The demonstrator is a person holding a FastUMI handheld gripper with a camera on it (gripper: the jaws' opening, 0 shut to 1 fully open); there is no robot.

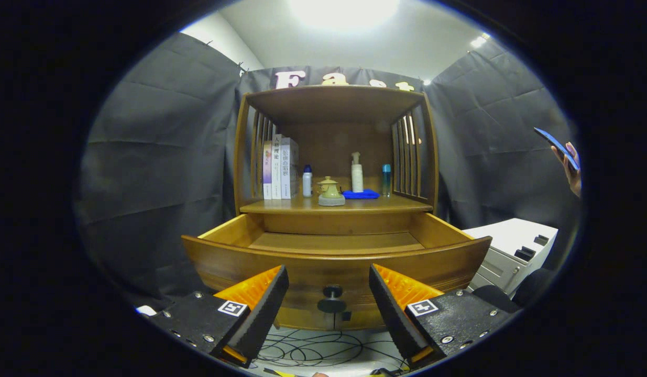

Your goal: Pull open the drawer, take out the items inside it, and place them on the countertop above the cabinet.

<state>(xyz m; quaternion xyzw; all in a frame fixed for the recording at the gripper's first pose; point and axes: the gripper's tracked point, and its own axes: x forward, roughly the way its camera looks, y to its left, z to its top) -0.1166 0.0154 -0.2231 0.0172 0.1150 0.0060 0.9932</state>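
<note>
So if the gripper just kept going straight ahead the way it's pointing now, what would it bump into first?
Most likely the drawer knob. The gripper is open, its fingers apart on either side of the knob, which sits on the pulled-out drawer front. Depth is hard to judge, so how soon is unclear.

Three books point(279, 168) stand on the countertop point(386, 205), up and to the left of the drawer knob point(332, 291). Their spines carry Chinese writing, too small to read for sure. The gripper point(328, 269) is spread wide, one finger on each side of the knob, not touching it. Each finger has a square black-and-white marker point(232, 308).
</note>
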